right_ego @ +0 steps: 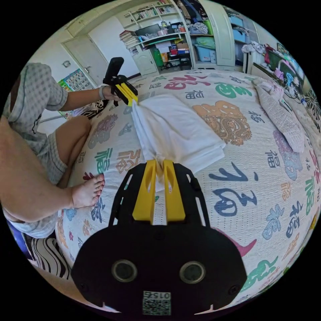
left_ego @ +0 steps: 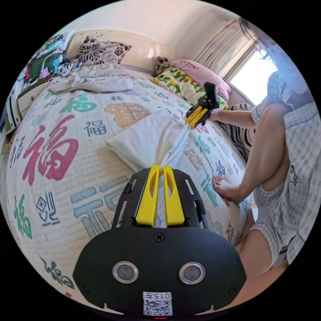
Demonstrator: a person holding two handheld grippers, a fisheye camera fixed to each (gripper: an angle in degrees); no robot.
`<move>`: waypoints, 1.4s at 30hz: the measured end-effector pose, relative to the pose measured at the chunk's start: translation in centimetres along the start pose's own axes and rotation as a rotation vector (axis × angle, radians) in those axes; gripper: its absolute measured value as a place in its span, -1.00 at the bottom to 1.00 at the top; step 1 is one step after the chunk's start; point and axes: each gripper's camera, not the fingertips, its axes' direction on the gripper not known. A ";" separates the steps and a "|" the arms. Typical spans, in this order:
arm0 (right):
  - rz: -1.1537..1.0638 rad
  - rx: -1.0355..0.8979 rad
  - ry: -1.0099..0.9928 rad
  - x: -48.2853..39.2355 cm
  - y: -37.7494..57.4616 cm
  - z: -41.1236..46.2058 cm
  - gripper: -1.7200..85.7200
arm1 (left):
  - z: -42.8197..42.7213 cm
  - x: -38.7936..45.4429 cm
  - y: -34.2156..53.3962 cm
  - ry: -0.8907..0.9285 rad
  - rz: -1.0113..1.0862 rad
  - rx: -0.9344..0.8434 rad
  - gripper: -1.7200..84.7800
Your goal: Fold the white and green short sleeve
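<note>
Both hand-held grippers (left_ego: 159,169) (right_ego: 160,164) gripping shirt (right_ego: 177,128)

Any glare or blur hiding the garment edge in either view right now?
Left gripper view: the window is blown out, but the white garment and the left gripper read sharp. Right gripper view: even light, the right gripper crisp; fisheye bends the bedspread toward the rim.

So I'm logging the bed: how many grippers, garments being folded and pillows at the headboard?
Grippers: 2, left and right
Garment: 1
Pillows: 4, floral, small, green, pink
Total: 7
</note>
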 end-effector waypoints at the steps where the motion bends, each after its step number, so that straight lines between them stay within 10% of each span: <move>1: 0.031 -0.023 0.008 -0.3 0.1 0.7 -0.84 | 0.6 0.5 0.5 -0.029 -0.015 -0.019 -0.94; 9: 0.273 0.051 -0.046 -0.8 0.3 -1.7 -0.79 | -1.1 2.9 1.5 -0.083 -0.205 -0.015 -0.82; 25: 0.052 -0.149 0.150 -3.5 -6.3 6.1 -0.94 | 2.3 4.9 -1.5 -0.180 -0.158 -0.221 -0.81; 35: 0.754 0.199 -0.102 10.4 -5.4 4.4 -0.77 | -3.4 -4.6 -0.6 0.009 -0.684 0.152 -0.71; 42: 0.823 0.187 -0.216 13.9 -6.7 7.2 -0.92 | -3.4 -7.7 0.9 0.118 -0.778 0.125 -0.90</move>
